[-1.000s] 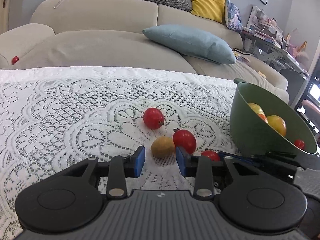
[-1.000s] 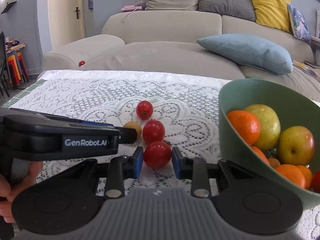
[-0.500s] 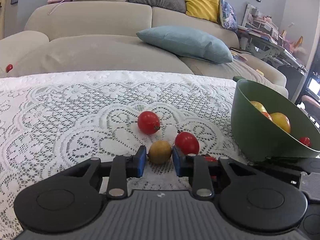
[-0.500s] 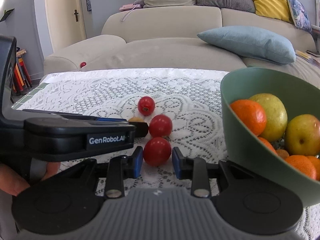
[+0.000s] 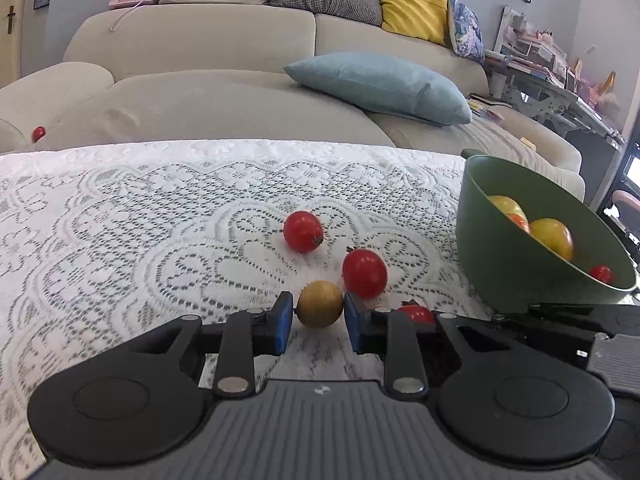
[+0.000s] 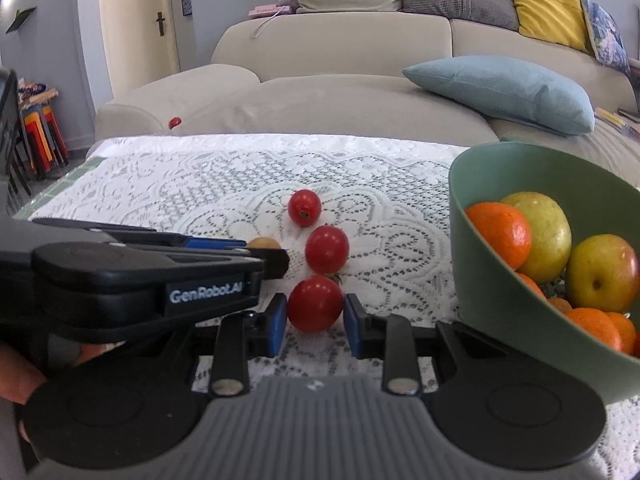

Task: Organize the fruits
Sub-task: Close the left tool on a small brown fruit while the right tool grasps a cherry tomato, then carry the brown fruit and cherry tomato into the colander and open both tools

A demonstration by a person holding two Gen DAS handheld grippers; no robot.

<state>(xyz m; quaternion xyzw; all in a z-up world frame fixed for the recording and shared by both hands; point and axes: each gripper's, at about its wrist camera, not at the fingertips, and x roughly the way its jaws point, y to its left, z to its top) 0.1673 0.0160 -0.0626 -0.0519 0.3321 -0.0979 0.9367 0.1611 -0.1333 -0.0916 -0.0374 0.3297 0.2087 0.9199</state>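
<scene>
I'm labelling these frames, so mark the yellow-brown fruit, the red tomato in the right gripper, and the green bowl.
yellow-brown fruit (image 5: 320, 303), left wrist view, middle of its front face.
red tomato (image 6: 315, 303), right wrist view, centre of its skin.
green bowl (image 6: 476, 264), right wrist view, outer wall.

- The left gripper (image 5: 320, 316) points forward and slants down toward the table, its blue pads (image 5: 283, 322) pressed against both sides of a small yellow-brown fruit (image 5: 320, 304); the jaws have just been closing on it.
- The right gripper (image 6: 315, 322) slants down likewise, just beside the left one, its blue pads (image 6: 277, 326) clamped on a red tomato (image 6: 315, 303).
- In the right wrist view the left gripper reaches in from the left edge, level and low over the cloth.
- The person's hand (image 6: 20, 374) wraps its handle at the lower left; only part of the fingers shows.
</scene>
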